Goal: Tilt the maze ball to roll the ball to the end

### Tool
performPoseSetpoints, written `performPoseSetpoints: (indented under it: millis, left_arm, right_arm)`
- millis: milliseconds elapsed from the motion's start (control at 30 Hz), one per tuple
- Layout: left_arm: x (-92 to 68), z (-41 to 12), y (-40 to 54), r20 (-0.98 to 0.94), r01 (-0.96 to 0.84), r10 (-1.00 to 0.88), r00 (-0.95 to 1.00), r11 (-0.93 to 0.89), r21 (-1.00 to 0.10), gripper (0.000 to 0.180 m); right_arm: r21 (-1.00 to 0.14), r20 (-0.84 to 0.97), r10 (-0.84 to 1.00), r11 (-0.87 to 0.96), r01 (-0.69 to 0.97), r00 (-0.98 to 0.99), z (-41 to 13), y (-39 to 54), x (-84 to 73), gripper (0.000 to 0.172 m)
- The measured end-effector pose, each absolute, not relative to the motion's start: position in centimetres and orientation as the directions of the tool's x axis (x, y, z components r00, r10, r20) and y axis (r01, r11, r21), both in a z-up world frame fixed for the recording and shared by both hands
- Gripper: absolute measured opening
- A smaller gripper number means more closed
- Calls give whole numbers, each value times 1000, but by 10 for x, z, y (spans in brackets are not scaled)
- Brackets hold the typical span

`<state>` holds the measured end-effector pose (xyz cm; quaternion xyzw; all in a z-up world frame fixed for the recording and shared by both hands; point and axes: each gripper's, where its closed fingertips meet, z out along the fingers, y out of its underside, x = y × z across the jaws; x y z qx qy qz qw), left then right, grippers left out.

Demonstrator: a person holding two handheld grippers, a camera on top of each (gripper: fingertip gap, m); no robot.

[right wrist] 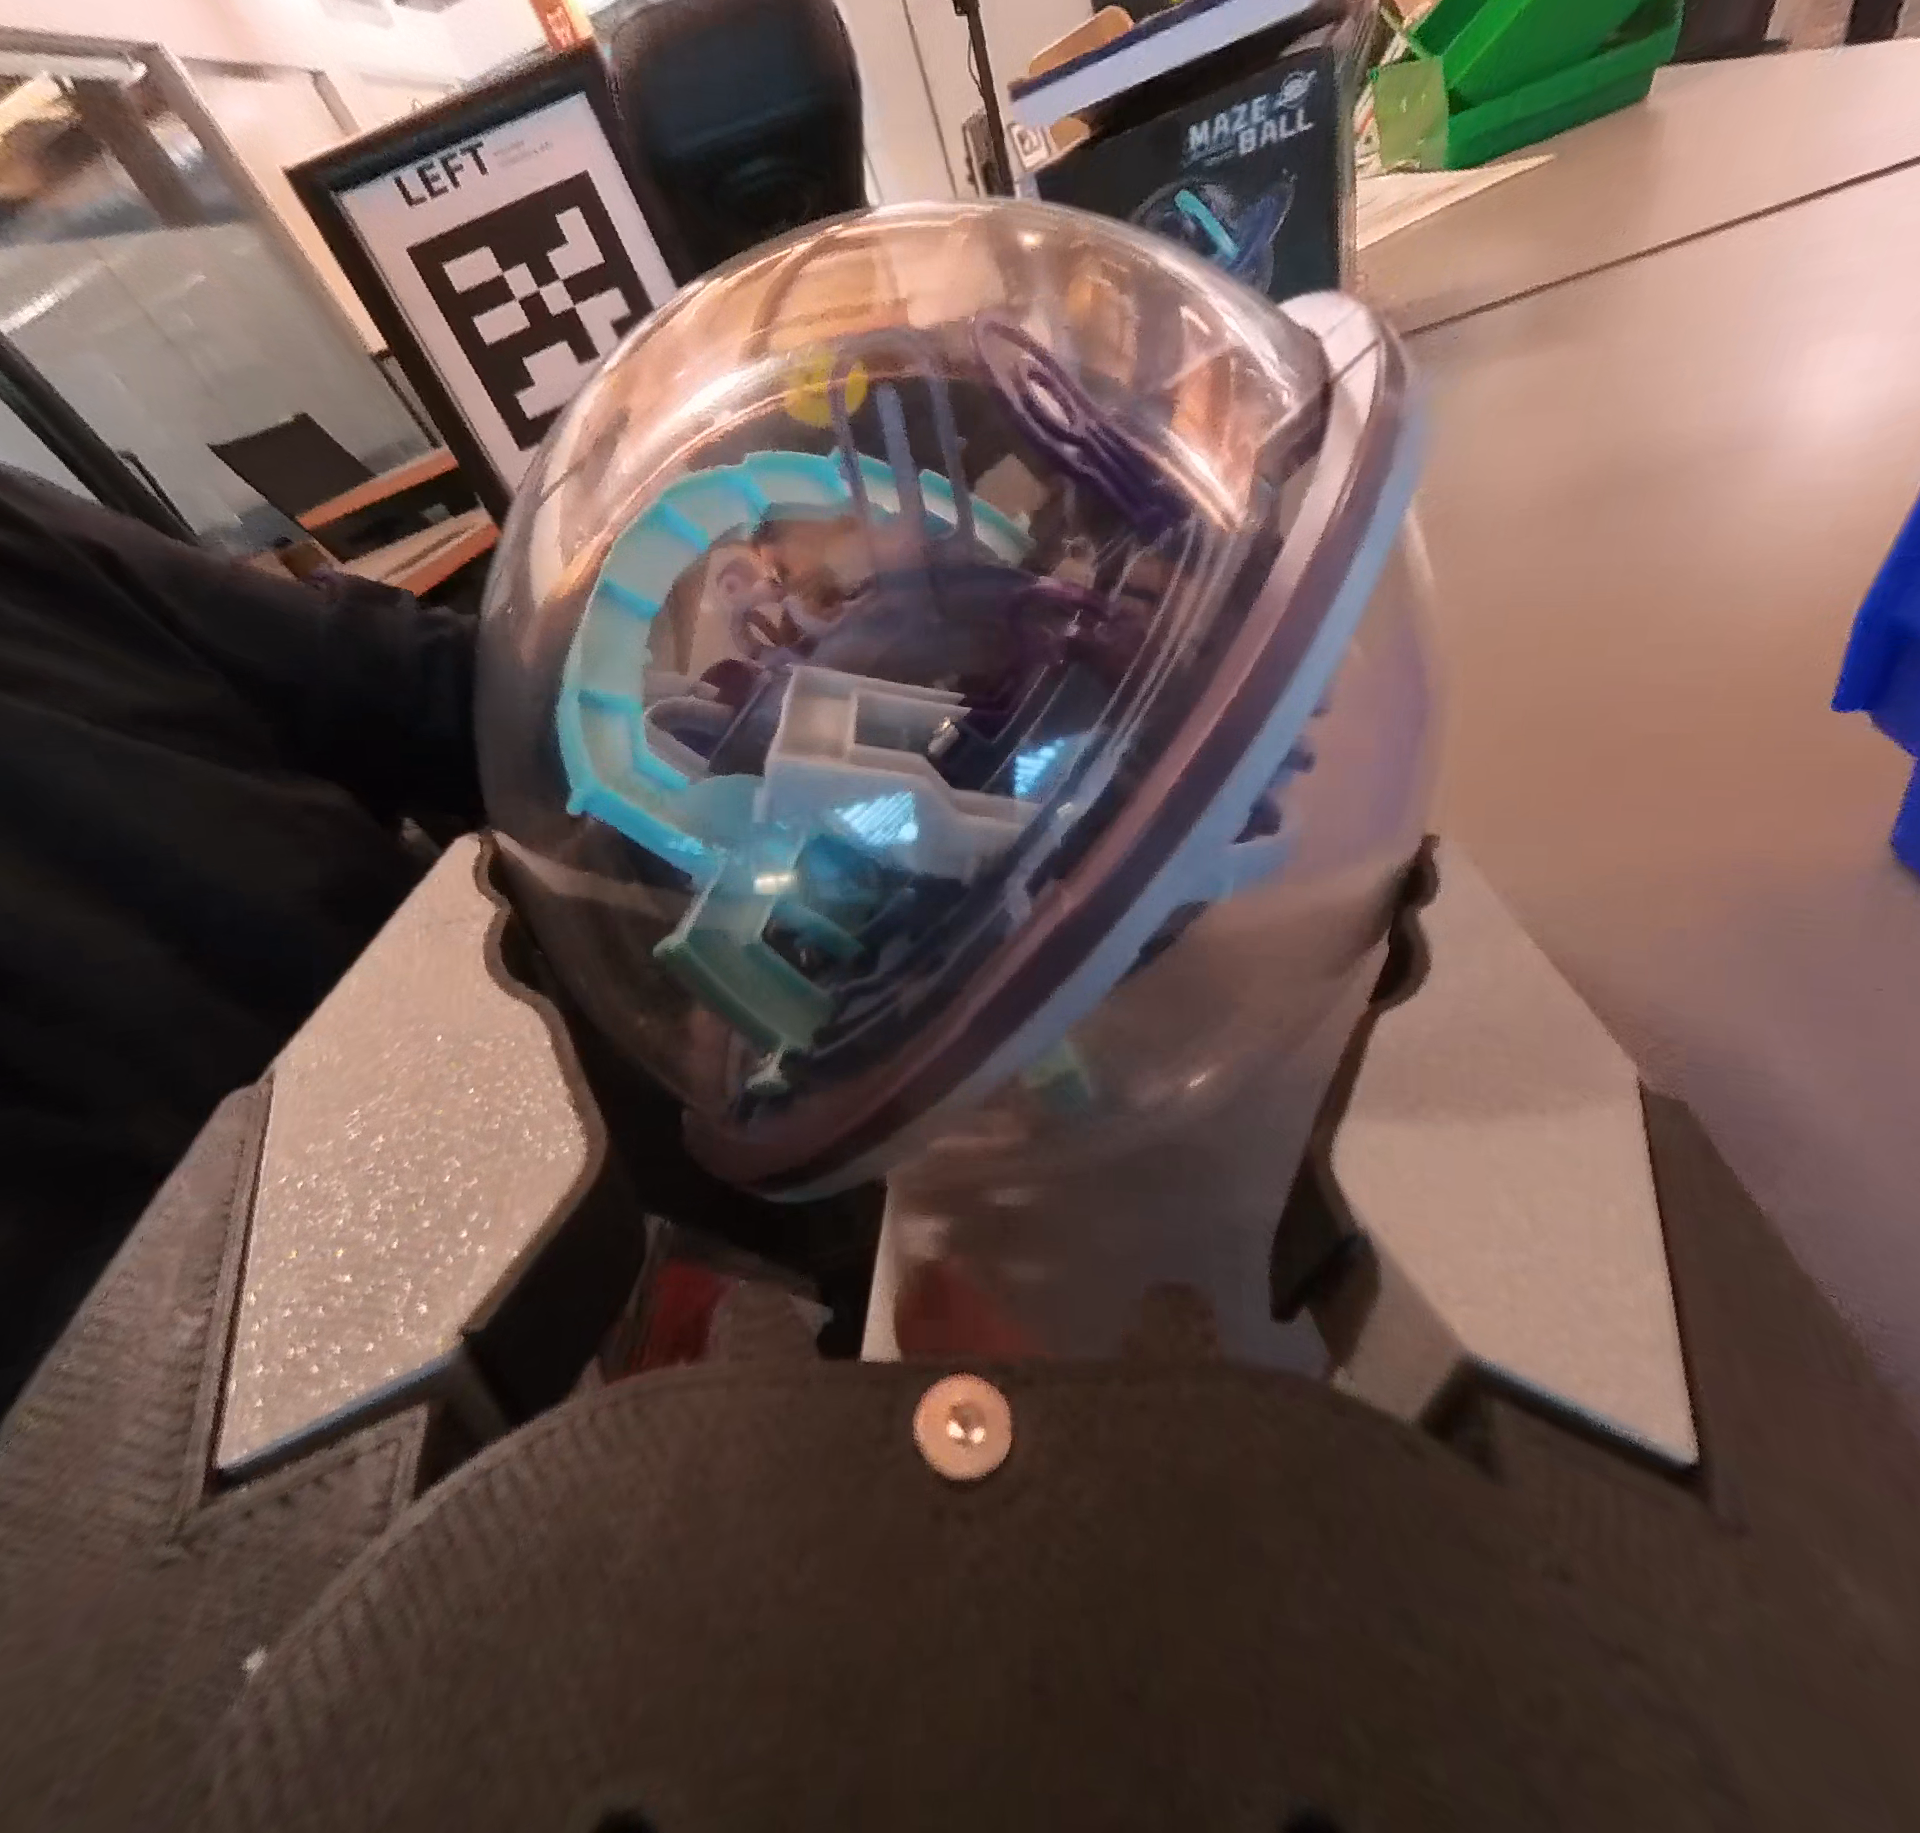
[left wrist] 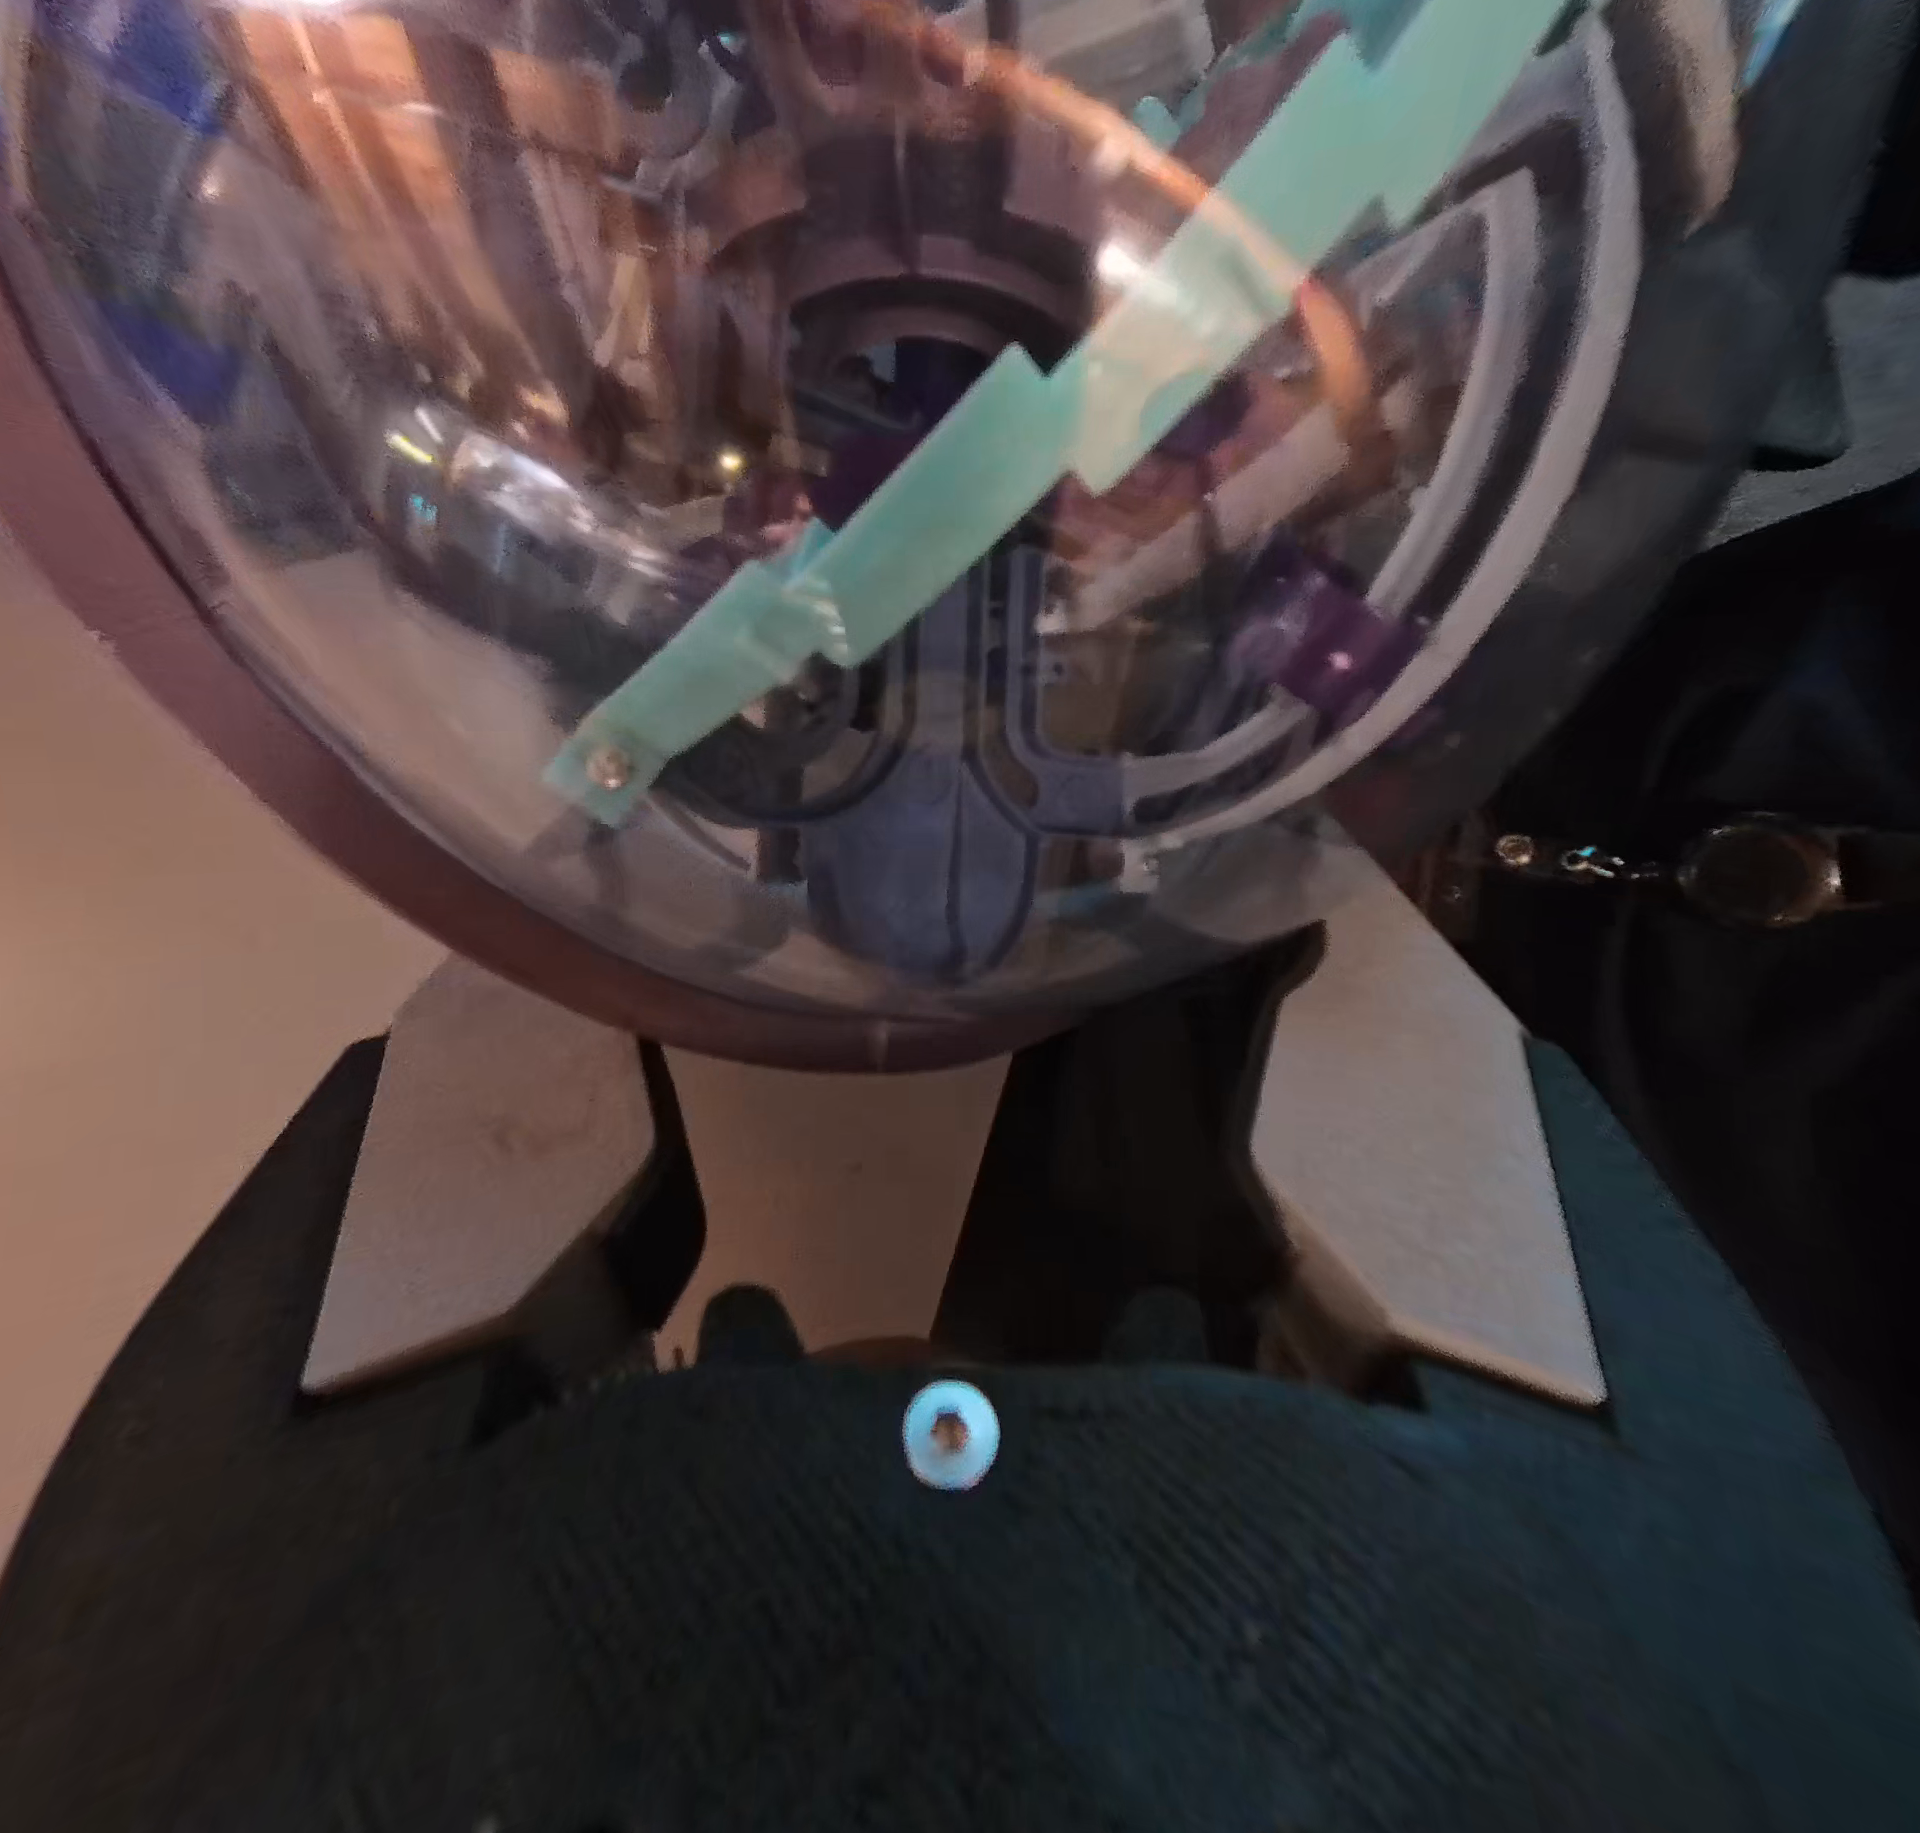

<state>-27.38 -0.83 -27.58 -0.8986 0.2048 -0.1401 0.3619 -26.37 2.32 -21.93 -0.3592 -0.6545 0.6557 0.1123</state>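
In the left wrist view the maze ball (left wrist: pixel 831 412) fills the upper two thirds of the frame, its clear dome towards the lens and its dark seam band curving along the lower left; the left gripper (left wrist: pixel 935 994) reaches up from the bottom, and its pale fingers (left wrist: pixel 499 1160) spread wide to either side of the sphere's underside; the tips are lost behind the curved shell, so I cannot tell whether they press on it or merely cradle it. A mint-green stepped track (left wrist: pixel 935 536) runs on a diagonal from lower left to upper right inside the dome, which suggests the sphere is held canted so that a ball would run along that slope; the little ball itself I cannot pick out here.

In the right wrist view the maze ball (right wrist: pixel 935 692) sits at the centre of the frame, seam band slanting from lower left to upper right; the right gripper (right wrist: pixel 956 910) straddles it, its fingers (right wrist: pixel 416 1108) wide apart with dark scalloped tips set against the shell at left and right, so it appears clamped on the sphere, though firm contact is a judgement. A dark sleeve (right wrist: pixel 208 744) lies at the left edge; a framed marker board (right wrist: pixel 499 266) stands at upper left, the toy's dark box (right wrist: pixel 1226 183) at upper centre, green bins (right wrist: pixel 1538 69) at upper right above the pale table (right wrist: pixel 1662 433). Being lifted clear of the table leaves the sphere free to tilt any way.
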Motion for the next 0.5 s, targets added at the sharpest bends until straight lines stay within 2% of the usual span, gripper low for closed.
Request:
performPoseSetpoints:
  millis: [33, 233, 333, 500]
  left_arm:
    - [-274, -276, -7, 114, -255, -467, 877, -653, -713, 124]
    - [-278, -286, -4, 153, -209, -458, 876, -645, -735, 131]
    - [-279, -284, -2, 174, -182, -462, 870, -626, -758, 131]
    - [-291, -277, 3, 61, -236, -443, 895, -583, -778, 131]
  right_arm:
    - [-934, -338, 615, -127, 334, -712, -220, 24, -265, 157]
    - [-843, -486, 601, -130, 522, -635, -241, 25, -266, 157]
    - [-820, -519, 598, -146, 554, -611, -242, 27, -267, 157]
    - [-806, -543, 614, -190, 560, -573, -242, 34, -271, 156]
